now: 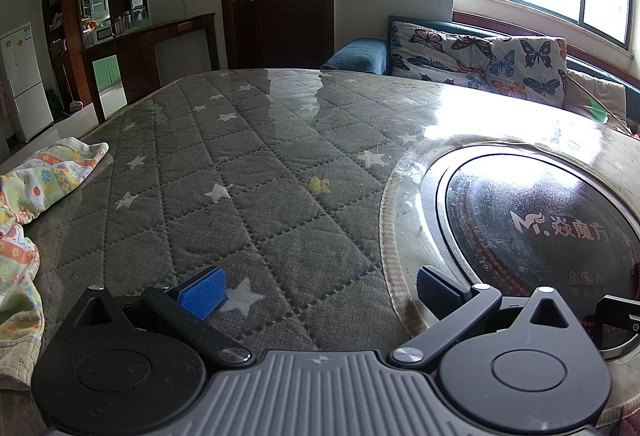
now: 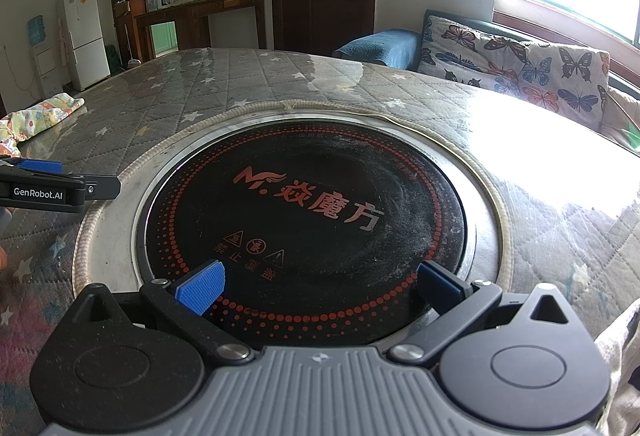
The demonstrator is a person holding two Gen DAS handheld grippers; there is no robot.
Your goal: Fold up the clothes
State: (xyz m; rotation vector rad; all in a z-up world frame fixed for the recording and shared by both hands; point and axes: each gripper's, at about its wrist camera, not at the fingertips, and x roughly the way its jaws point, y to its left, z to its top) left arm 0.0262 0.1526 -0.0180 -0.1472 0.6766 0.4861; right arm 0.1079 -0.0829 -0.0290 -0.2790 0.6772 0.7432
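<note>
Low wrist views, shared cooktop [image 2: 308, 220]

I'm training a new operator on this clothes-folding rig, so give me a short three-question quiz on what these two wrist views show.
1. True or false: the left gripper is shut on the patterned garment.
2. What lies directly under the right gripper? A) the garment B) the round black cooktop C) the butterfly cushion
3. Fill in: seen from the left wrist, the garment lies toward the table's ____ edge.

Key: 1 false, both grippers are open and hold nothing. 2 B. 3 left.
</note>
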